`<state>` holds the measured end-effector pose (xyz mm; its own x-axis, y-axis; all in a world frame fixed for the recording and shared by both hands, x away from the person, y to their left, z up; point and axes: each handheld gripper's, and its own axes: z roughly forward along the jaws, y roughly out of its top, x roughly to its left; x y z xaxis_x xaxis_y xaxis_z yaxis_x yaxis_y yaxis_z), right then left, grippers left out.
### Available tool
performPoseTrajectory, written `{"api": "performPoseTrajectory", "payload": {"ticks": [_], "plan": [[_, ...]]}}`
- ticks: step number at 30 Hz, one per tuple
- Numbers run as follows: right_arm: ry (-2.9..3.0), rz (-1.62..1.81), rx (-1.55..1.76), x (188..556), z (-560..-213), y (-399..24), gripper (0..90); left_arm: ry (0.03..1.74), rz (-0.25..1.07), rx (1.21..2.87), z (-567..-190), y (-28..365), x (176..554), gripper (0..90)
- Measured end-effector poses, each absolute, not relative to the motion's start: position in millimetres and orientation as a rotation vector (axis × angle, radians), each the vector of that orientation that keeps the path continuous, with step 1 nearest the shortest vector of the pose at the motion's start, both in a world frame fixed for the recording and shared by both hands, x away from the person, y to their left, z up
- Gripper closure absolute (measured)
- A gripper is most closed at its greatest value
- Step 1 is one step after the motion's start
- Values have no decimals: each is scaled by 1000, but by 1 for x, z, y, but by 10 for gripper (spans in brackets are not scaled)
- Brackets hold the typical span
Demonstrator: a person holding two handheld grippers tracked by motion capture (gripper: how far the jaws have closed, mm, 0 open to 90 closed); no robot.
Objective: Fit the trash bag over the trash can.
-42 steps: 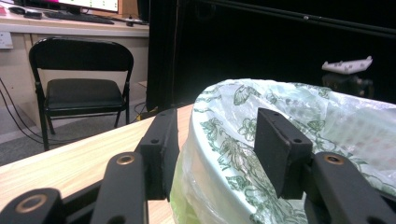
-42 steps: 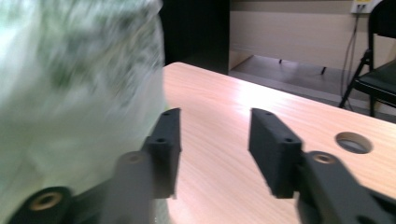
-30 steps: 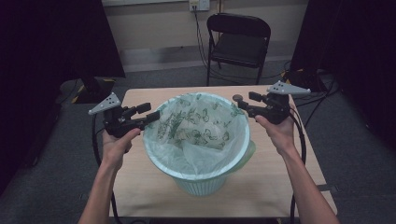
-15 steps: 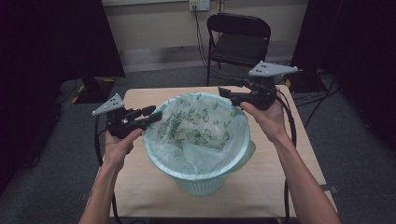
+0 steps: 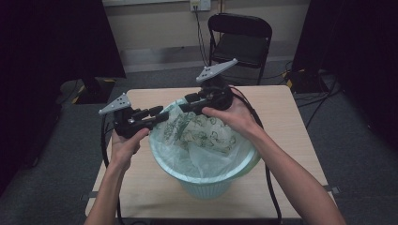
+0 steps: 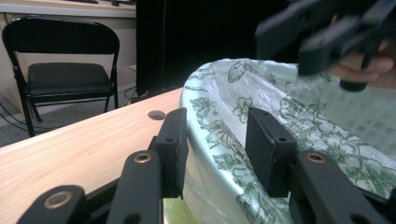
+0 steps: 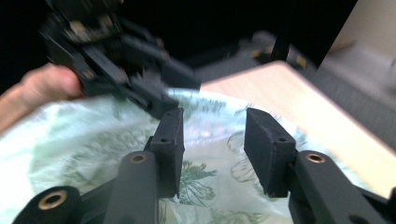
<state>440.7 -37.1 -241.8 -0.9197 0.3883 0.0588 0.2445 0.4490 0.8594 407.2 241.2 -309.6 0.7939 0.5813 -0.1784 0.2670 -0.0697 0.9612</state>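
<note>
At the bin's [image 5: 202, 180] left rim, the left gripper [image 6: 217, 149], jaws just closing, straddles the bag [image 5: 199, 136] unpinched; the right gripper [image 7: 214, 149] hovers released and should nip the far edge squarely.

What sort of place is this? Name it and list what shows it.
Probably a lab or studio set up for recording, not a home: black curtains hang at both sides, a lone folding chair stands by a bare wall, cables trail over grey carpet, and one small wooden table holds a lined bin.

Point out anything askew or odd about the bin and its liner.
The leaf-print liner sits unevenly in the pale green bin: bunched and loose along the far rim, sagging inside rather than folded neatly over. Nothing is spilled or damaged.
</note>
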Motion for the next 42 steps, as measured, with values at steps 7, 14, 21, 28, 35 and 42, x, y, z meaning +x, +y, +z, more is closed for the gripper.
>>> {"api": "performPoseTrajectory", "payload": {"ticks": [7, 14, 21, 28, 35, 42], "plan": [[2738, 1181, 663, 457, -274, -16, 394, 681, 284, 1655, -311, 242, 407, 588], [2792, 1217, 699, 464, -289, -12, 273, 681, 283, 1654, -311, 241, 407, 584], [2813, 1111, 736, 465, -308, -9, 344, 692, 289, 1647, -308, 244, 408, 492], [2797, 999, 615, 458, -317, -4, 285, 693, 296, 1665, -308, 247, 405, 476], [2695, 1185, 681, 447, -291, -9, 156, 699, 297, 1674, -309, 248, 405, 466], [2636, 1203, 654, 420, -293, 13, 161, 703, 311, 1672, -310, 248, 403, 510]]}}
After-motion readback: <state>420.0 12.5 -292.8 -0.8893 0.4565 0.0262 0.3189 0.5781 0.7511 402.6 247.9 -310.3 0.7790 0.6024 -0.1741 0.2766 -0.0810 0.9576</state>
